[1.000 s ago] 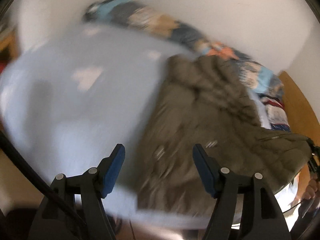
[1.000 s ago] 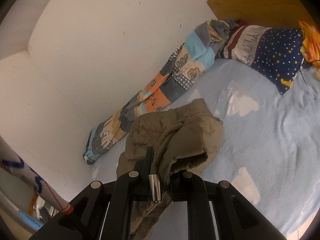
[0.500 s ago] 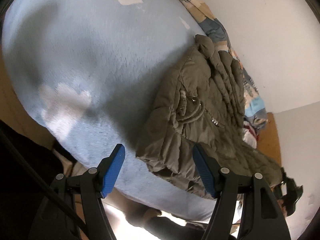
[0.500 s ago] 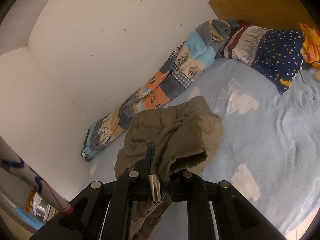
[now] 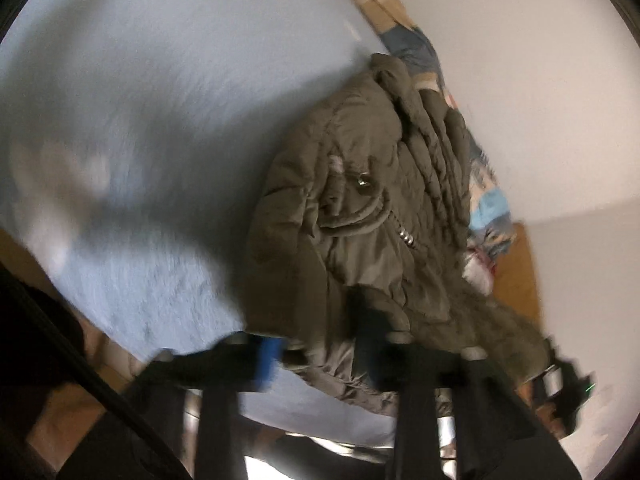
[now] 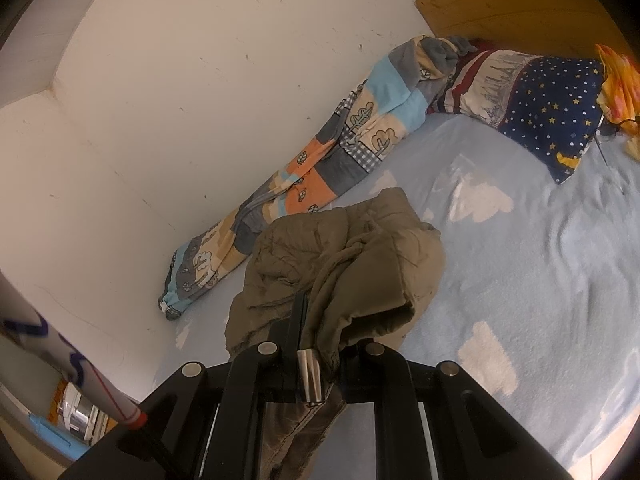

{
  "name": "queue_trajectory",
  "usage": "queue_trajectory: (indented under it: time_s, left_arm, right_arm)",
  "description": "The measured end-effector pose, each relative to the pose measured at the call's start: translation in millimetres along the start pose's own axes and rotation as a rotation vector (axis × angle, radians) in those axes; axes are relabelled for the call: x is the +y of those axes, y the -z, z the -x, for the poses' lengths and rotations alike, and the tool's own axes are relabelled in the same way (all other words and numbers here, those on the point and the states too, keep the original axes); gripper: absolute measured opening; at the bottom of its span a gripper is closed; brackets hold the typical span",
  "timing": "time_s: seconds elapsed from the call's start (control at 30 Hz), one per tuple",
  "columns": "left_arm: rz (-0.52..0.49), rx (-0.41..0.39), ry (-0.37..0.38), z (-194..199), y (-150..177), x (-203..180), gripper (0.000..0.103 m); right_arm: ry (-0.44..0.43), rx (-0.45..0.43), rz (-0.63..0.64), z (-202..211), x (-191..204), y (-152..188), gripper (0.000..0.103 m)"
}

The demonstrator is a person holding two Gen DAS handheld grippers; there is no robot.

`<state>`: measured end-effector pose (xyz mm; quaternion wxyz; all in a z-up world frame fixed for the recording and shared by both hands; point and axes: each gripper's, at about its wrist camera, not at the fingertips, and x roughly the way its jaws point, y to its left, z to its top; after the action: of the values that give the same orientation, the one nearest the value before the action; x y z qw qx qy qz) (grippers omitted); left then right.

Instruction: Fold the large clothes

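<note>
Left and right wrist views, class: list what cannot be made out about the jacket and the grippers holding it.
- Left gripper: left wrist view is motion-blurred; whether its fingers pinch the jacket is unclear.
- Jacket's hem: right wrist view, hidden behind the right gripper.
- Jacket's sleeves: bunched folds hide them in both views.
- Patchwork blanket: blurred in the left view.

The left gripper (image 5: 320, 354) has black arms, round silver screw heads and blue pads (image 5: 267, 364) lining its jaws. The right gripper (image 6: 318, 344) is black too, with silver screws and a shiny metal cylinder at its centre.
</note>
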<state>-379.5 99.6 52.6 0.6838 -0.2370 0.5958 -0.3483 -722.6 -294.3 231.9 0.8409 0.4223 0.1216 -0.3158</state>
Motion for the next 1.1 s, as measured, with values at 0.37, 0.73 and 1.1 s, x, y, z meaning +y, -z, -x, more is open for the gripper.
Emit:
queue_trajectory:
  time_s: [0.37, 0.73, 1.1]
  left_arm:
    - [-0.507, -0.229, -0.118, 32, -11, -96, 0.014]
    - [-0.735, -0.401, -0.084, 41, -70, -188, 0.015]
    - [-0.776, -0.471, -0.067, -10, -159, -283, 0.015]
  right_arm:
    - [0.003, 0.005, -0.005, 4, -5, 0, 0.012]
    - [0.009, -0.007, 0.036, 9, -6, -17, 0.012]
    - [0.026, -0.055, 0.099, -40, 5, -85, 0.012]
